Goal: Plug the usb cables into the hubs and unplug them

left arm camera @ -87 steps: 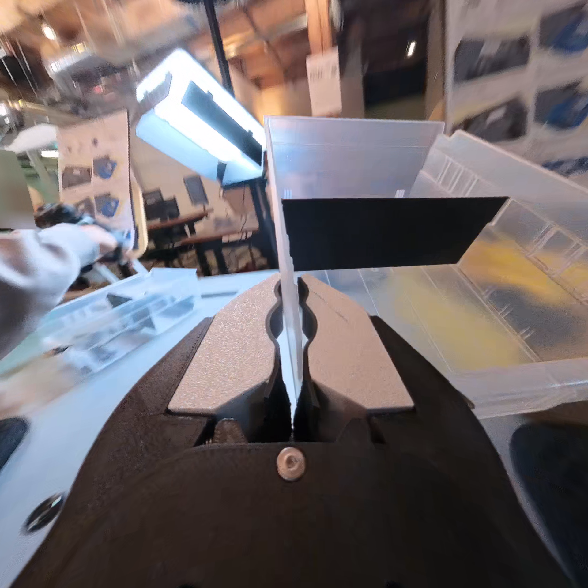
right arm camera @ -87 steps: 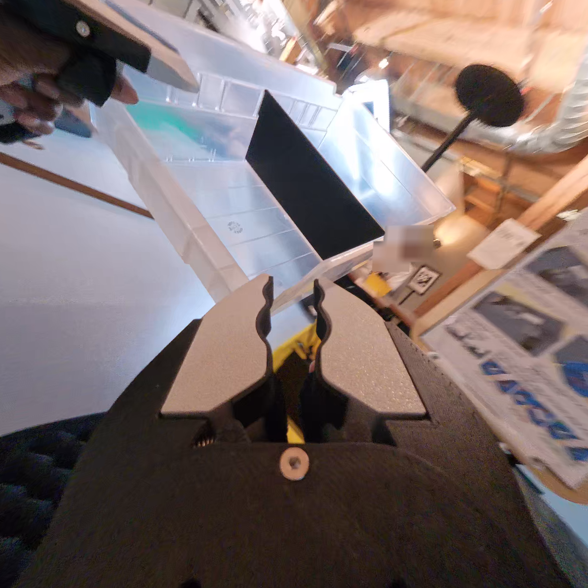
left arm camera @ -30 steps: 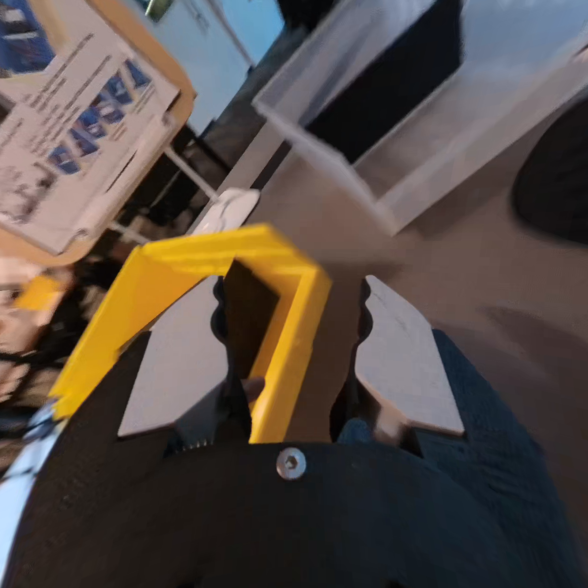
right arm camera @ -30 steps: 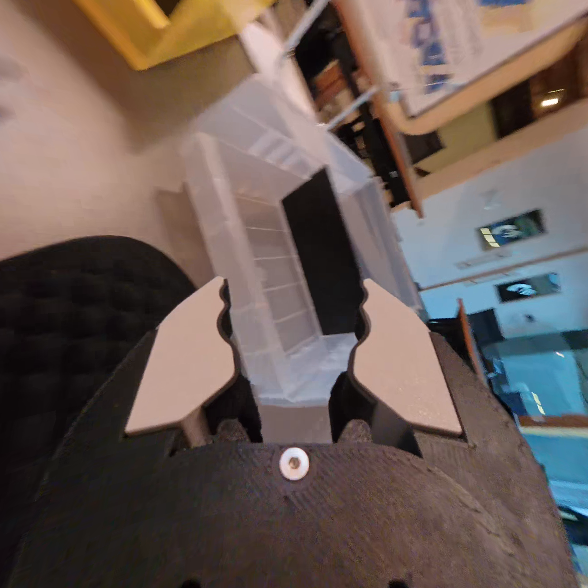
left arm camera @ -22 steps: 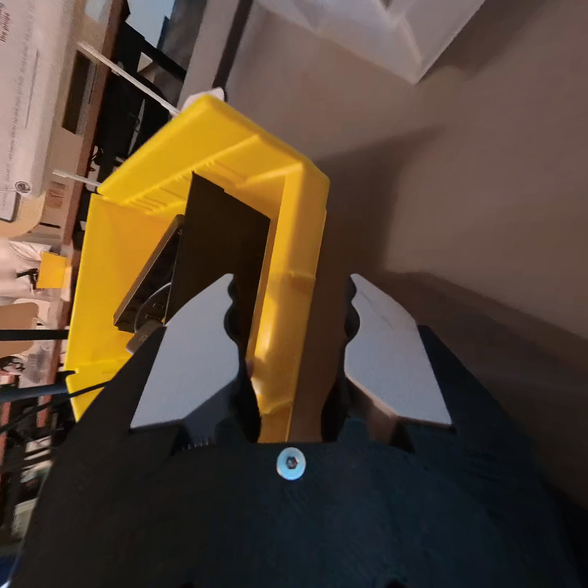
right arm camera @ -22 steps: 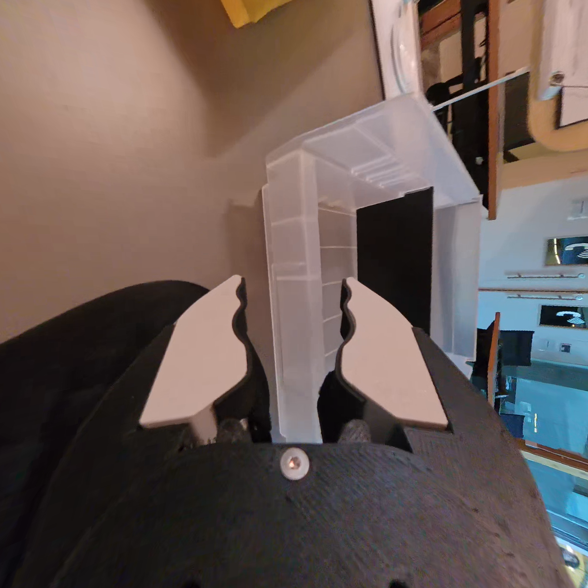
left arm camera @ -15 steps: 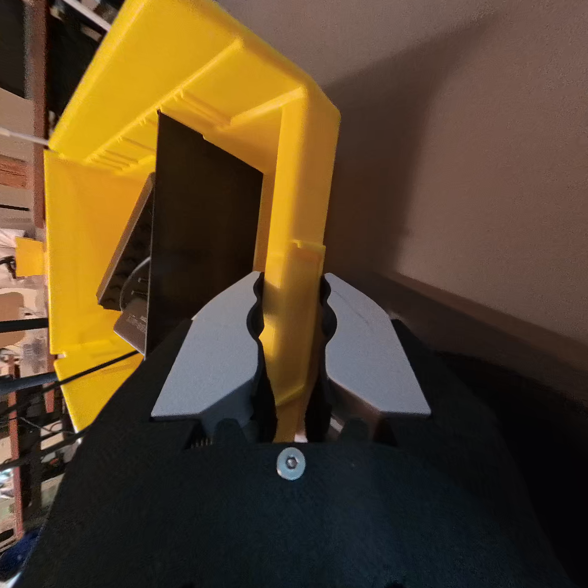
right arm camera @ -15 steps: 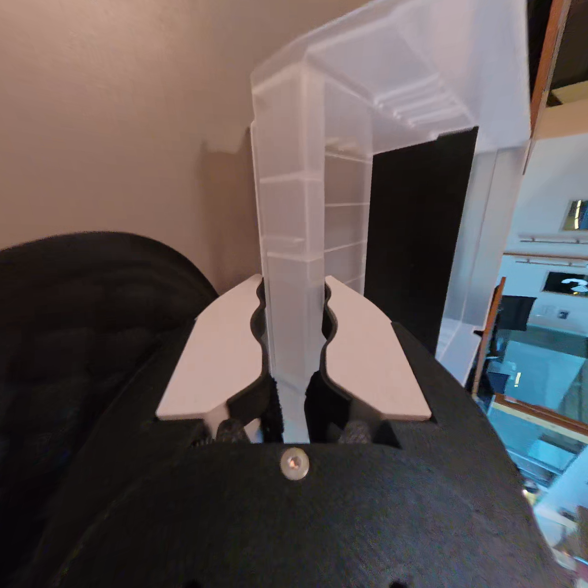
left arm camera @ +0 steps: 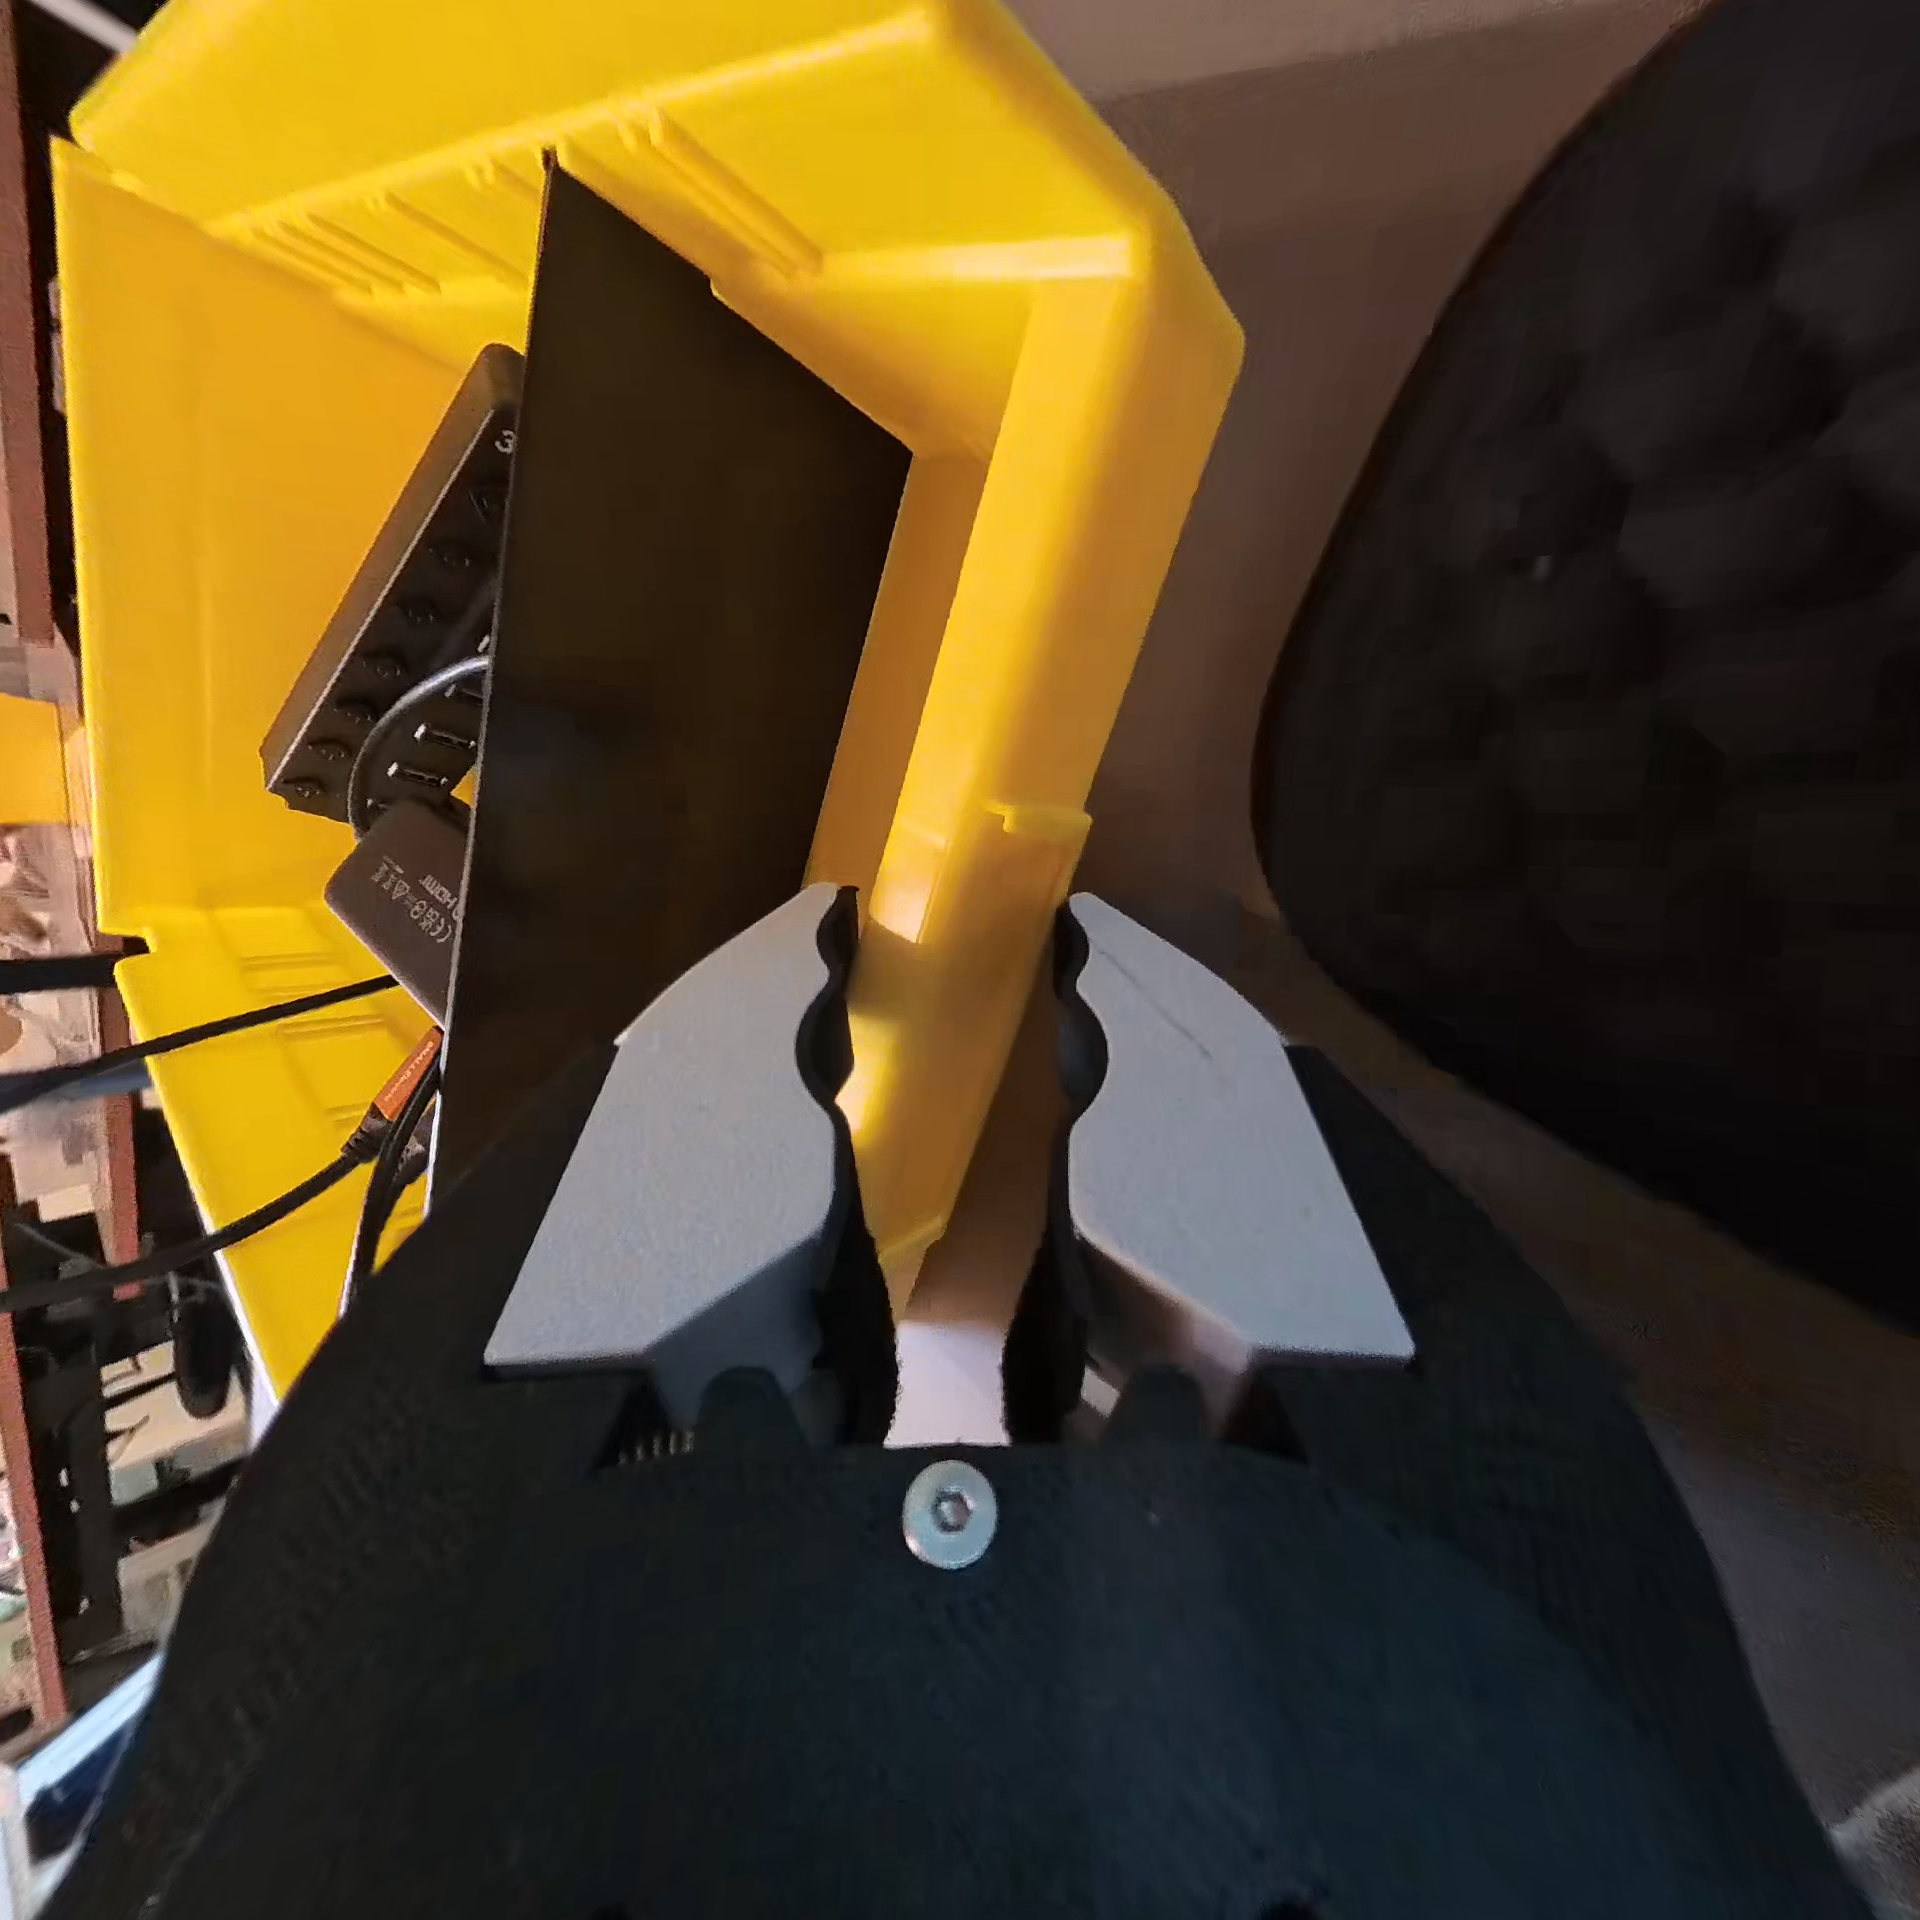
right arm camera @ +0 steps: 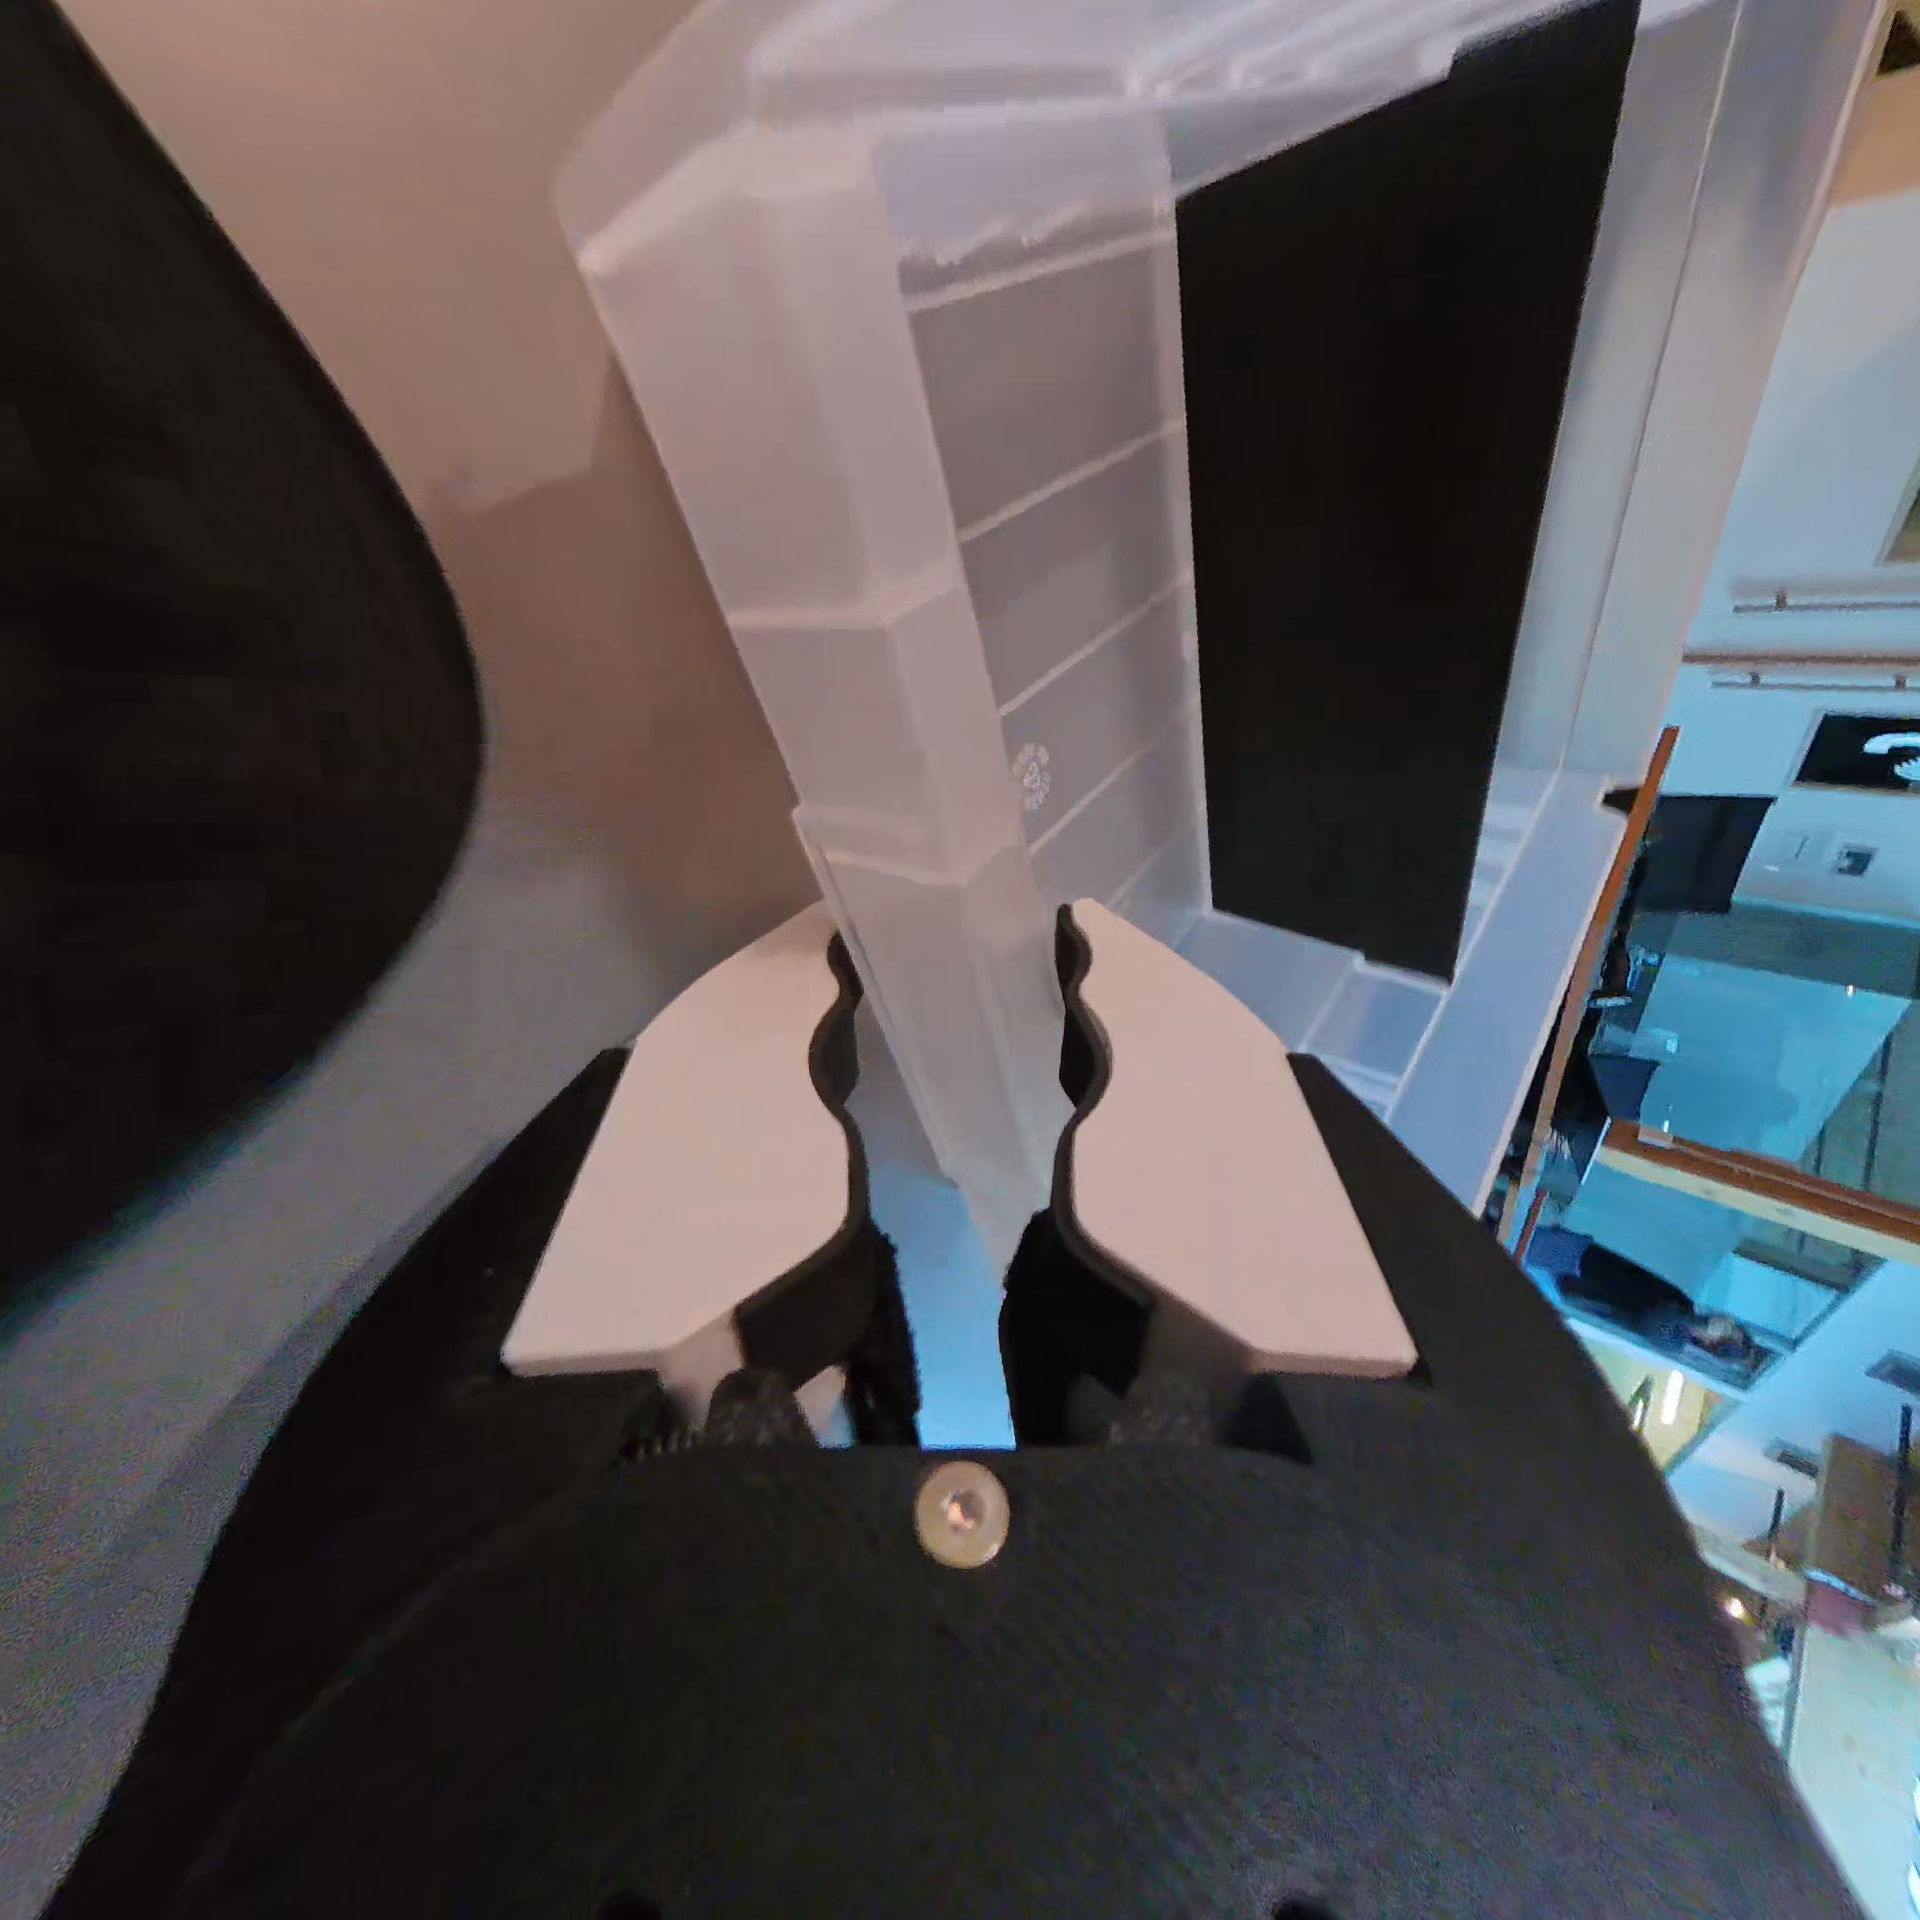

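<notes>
My left gripper [left arm camera: 956,914] is shut on the side wall of a yellow bin [left arm camera: 1039,416]. In the bin, behind a black divider [left arm camera: 675,675], lie a black USB hub [left arm camera: 405,603], a small dark adapter [left arm camera: 400,904] and black cables [left arm camera: 208,1029] that trail out over the rim. My right gripper [right arm camera: 951,925] is shut on the side wall of a clear plastic bin [right arm camera: 790,436], which holds only a black divider [right arm camera: 1351,520]. Each gripper's fingers straddle its bin's wall.
A black foam mat lies on the pale table [left arm camera: 1299,208], to the right of the yellow bin [left arm camera: 1610,675] and to the left of the clear bin [right arm camera: 187,623]. Room furniture and glass panels [right arm camera: 1714,1039] lie beyond the clear bin. About 50 cm separates my left fingertips from my right.
Both grippers went from open to shut on their bin walls within the last second. Since half a second ago both bins have shifted and the foam mat fills more of each view.
</notes>
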Tool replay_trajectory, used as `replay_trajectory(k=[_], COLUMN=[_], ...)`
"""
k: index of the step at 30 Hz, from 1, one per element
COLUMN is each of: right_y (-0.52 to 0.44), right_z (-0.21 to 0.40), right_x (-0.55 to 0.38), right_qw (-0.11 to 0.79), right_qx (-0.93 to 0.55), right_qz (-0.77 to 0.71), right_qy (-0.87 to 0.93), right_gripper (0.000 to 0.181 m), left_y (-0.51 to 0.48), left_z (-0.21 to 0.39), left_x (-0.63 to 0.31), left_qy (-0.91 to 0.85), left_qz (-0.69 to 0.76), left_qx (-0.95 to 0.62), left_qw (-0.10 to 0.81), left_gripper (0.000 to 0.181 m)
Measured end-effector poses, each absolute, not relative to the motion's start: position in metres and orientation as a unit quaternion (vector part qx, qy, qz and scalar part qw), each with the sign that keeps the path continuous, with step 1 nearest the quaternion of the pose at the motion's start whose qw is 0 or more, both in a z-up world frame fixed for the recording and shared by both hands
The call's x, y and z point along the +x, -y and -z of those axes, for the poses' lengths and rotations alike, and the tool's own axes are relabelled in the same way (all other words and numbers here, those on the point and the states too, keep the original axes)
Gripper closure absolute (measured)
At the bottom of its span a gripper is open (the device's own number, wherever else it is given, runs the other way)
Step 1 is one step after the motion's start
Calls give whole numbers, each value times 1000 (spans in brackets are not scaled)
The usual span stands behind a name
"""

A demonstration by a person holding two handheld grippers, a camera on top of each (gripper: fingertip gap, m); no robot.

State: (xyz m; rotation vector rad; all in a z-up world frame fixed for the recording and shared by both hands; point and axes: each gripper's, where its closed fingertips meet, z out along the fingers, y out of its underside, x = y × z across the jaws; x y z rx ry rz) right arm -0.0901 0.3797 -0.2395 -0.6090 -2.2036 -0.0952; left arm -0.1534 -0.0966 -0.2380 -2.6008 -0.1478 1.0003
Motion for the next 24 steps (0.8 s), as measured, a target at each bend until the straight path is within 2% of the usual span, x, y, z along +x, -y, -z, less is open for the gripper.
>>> replay_trajectory(k=[14, 24], right_y=[-455, -460], right_z=[239, 242], right_x=[-33, -8], right_qw=[440, 381], right_qx=[-184, -203], right_qz=[52, 62], right_qy=[877, 900], right_gripper=[145, 145], left_y=[189, 231], left_z=[237, 237], left_x=[-116, -85], left_qy=[92, 43], left_qz=[-366, -364], left_qx=[-914, -920], left_qw=[148, 139], left_gripper=[144, 145])
